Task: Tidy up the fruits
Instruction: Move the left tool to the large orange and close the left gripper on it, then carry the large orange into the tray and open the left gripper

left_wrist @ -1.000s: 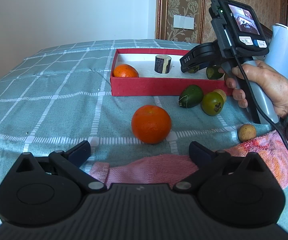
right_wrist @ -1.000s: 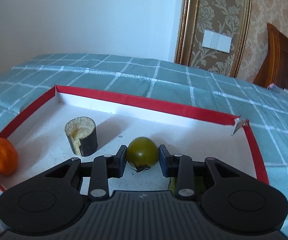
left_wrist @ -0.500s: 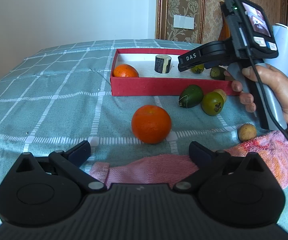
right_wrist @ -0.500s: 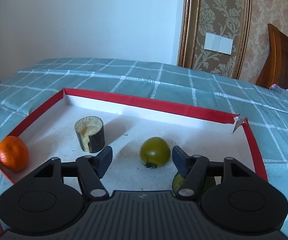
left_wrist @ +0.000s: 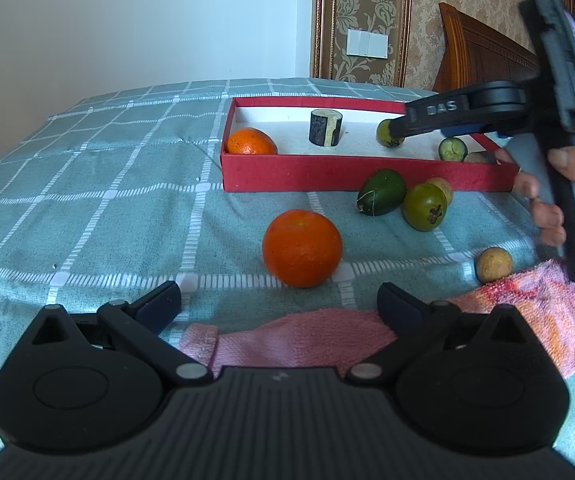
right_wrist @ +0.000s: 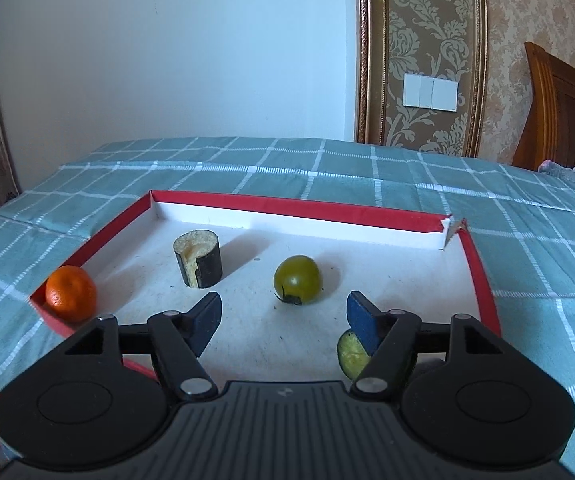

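Right wrist view: the right gripper (right_wrist: 283,314) hangs over the white floor of the red box (right_wrist: 295,204); its jaws have just been opening and stand apart with nothing pressed between them.
Green tomato (right_wrist: 298,279): lies free on the box floor just beyond the fingertips, stem toward the camera.
Cucumber slice (right_wrist: 353,354): partly hidden under the right finger, near the box's front edge.
Cut dark cylinder (right_wrist: 198,259): upright, left of the tomato, pale flesh showing.
Small orange (right_wrist: 70,293): in the box's front left corner, against the wall.
Left wrist view: the left gripper (left_wrist: 278,303) is spread wide and empty, low over a pink towel (left_wrist: 307,336) on the checked green cloth (left_wrist: 87,200).
Big orange (left_wrist: 302,247): on the cloth just ahead of the left fingertips, outside the box.
Loose fruit: an avocado (left_wrist: 381,192) and another green tomato (left_wrist: 424,207) sit touching in front of the box; a small tan fruit (left_wrist: 493,265) lies at the towel's edge.
Hand (left_wrist: 547,196): grips the right gripper's handle at the right edge.
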A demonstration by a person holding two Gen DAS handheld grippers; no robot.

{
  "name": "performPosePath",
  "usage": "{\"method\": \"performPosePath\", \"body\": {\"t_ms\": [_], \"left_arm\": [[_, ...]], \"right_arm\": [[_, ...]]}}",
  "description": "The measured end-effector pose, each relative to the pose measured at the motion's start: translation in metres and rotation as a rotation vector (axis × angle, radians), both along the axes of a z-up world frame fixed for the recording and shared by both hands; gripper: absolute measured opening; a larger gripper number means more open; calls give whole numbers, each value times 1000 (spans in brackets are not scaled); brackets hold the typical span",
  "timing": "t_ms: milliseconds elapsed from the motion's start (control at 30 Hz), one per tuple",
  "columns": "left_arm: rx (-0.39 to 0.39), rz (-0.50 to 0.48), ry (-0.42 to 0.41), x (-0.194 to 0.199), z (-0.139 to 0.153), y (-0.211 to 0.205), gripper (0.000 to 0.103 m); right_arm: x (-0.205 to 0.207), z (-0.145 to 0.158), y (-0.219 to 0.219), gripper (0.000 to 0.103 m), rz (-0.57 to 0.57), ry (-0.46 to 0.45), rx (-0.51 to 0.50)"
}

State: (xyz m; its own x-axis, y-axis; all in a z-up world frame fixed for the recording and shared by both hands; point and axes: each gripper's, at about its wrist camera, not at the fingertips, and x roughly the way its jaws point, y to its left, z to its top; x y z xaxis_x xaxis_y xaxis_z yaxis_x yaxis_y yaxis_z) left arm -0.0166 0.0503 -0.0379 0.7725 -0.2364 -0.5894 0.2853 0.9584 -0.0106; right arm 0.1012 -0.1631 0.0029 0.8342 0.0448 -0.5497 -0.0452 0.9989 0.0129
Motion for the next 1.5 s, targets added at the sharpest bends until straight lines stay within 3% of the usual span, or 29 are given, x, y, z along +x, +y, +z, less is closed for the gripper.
{"method": "performPosePath", "body": {"t_ms": [100,200,467,867,1000,1133,1200,1267,1500], "left_arm": [[0,0,0,0,0,0,103],[0,0,0,0,0,0,103],[19,16,-22,-3,1,-3,103],[46,30,-109,0,15,-24,103],[45,12,-81,7,15,-27,85],[34,20,-56,12,10,-25,79],[10,8,-41,14,9,-22,57],[-12,2,-35,14,9,-20,43],[-36,17,-35,14,9,-18,41]], "right_arm": [[-16,5,-4,69,-1,-47,-12],[-32,11,-10,82,-10,-81,6],[-70,2,-35,82,-9,-116,34],[-77,-8,-38,82,1,-77,42],[-78,-9,-36,82,-4,-78,33],[-79,-9,-37,82,-9,-87,33],[-79,-9,-37,82,-6,-84,38],[-79,-9,-35,82,-3,-81,31],[-79,-10,-33,82,-2,-76,22]]}}
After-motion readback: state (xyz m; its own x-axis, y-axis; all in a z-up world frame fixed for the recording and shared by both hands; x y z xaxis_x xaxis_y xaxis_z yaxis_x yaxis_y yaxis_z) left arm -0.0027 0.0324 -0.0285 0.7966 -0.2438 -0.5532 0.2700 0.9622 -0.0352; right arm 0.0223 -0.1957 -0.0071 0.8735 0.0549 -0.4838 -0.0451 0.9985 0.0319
